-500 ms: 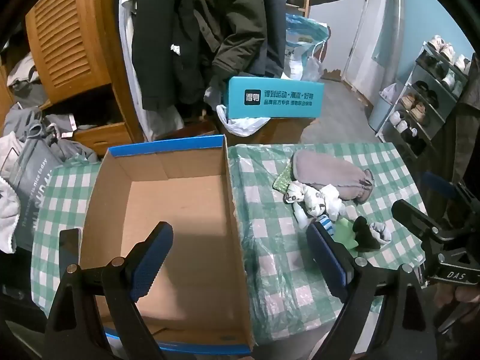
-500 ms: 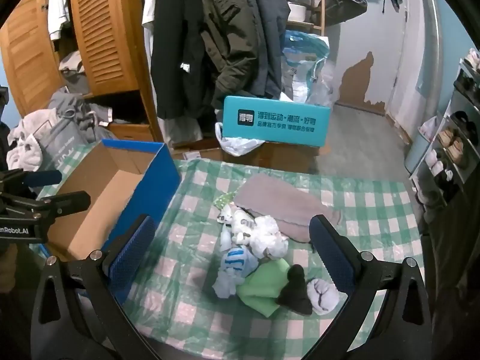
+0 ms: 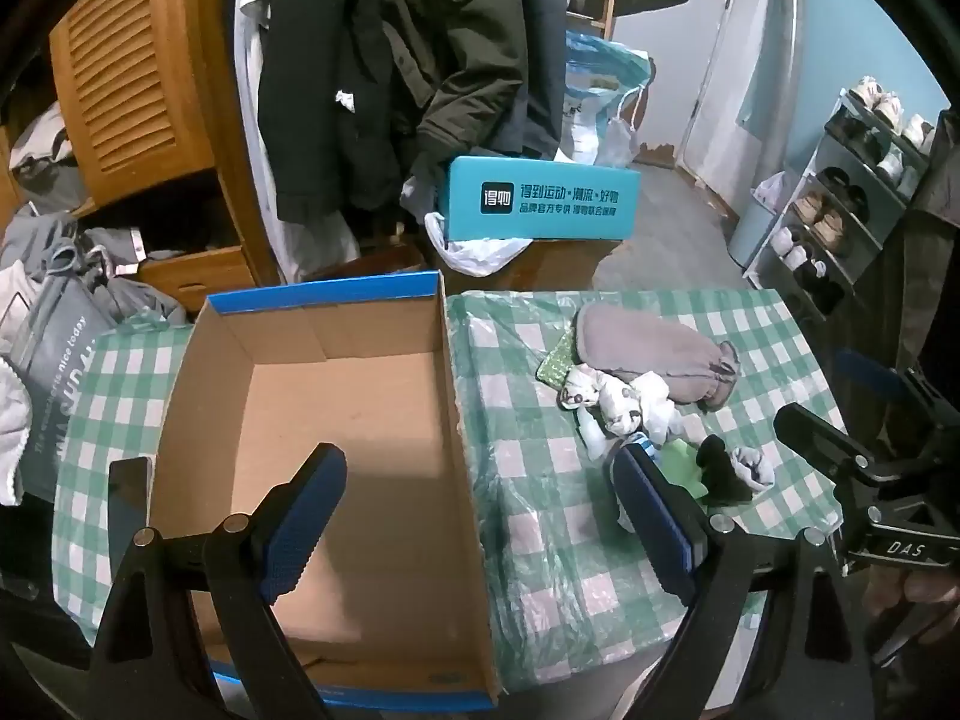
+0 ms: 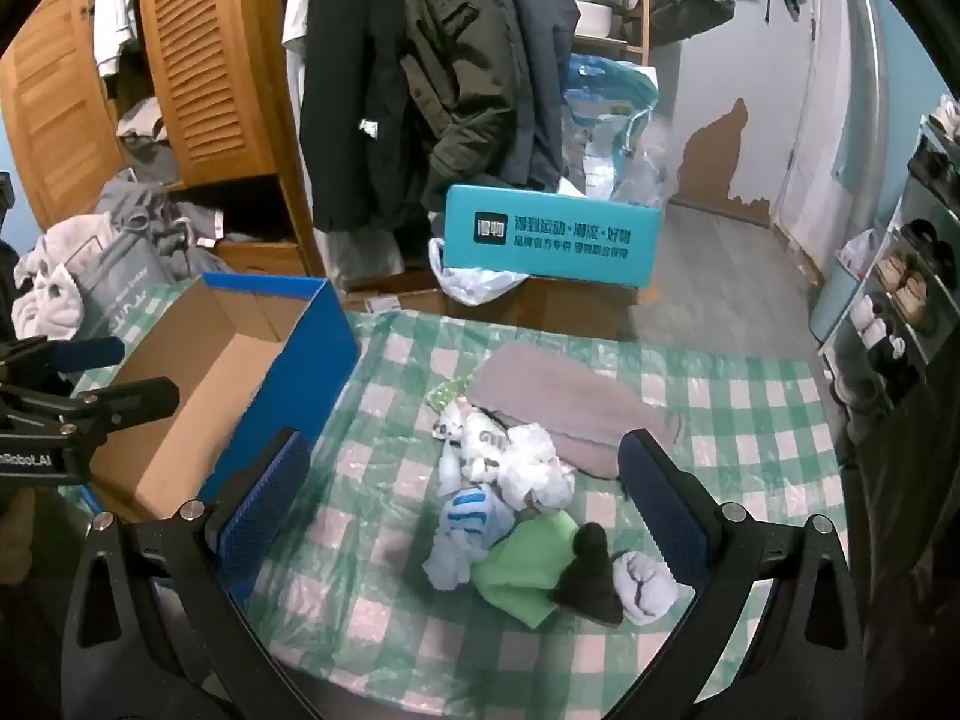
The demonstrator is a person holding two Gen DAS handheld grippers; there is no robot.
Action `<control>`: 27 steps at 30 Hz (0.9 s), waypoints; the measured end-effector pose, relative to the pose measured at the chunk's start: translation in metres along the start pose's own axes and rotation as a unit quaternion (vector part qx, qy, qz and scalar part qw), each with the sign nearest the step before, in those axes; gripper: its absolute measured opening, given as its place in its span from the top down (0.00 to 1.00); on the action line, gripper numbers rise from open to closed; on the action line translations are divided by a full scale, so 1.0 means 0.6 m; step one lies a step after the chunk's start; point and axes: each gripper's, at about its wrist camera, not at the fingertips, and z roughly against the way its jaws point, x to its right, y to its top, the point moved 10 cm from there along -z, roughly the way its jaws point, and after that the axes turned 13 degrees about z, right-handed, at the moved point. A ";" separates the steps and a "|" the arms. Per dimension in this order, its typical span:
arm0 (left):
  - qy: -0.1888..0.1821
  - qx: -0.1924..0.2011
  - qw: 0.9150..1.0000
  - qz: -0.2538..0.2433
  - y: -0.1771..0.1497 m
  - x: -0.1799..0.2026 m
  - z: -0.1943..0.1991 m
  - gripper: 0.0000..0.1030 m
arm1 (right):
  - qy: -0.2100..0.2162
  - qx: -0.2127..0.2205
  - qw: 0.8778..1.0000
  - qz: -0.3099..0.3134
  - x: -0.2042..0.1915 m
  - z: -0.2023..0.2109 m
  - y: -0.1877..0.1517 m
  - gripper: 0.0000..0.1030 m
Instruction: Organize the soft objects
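Note:
An open blue cardboard box (image 3: 324, 294) (image 4: 312, 360) with a bare brown inside sits on the left of the green checked tablecloth (image 3: 540, 540). To its right lies a heap of soft items: a grey fleece piece (image 4: 558, 402), white patterned socks (image 4: 516, 456), a blue-striped sock (image 4: 471, 510), a green cloth (image 4: 528, 564), a black sock (image 4: 588, 570) and a rolled grey-white sock (image 4: 645, 585). My left gripper (image 3: 480, 516) hangs open over the box's right wall. My right gripper (image 4: 465, 504) is open above the heap, with nothing between the pads.
Beyond the table's far edge stands a teal box (image 4: 552, 234) on a carton, in front of hanging coats (image 4: 456, 78) and a wooden louvred wardrobe (image 4: 204, 60). A shoe rack (image 3: 840, 198) lines the right wall. A grey bag (image 3: 54, 360) and laundry crowd the left.

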 end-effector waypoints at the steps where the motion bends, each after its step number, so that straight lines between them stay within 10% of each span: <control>1: 0.000 0.001 1.000 -0.001 -0.002 0.000 0.000 0.11 | 0.001 0.000 1.000 0.001 0.000 0.000 0.000 0.02; 27: 0.005 -0.001 1.000 -0.002 -0.019 -0.010 -0.007 0.11 | 0.002 -0.006 1.000 0.001 0.003 -0.004 0.000 0.02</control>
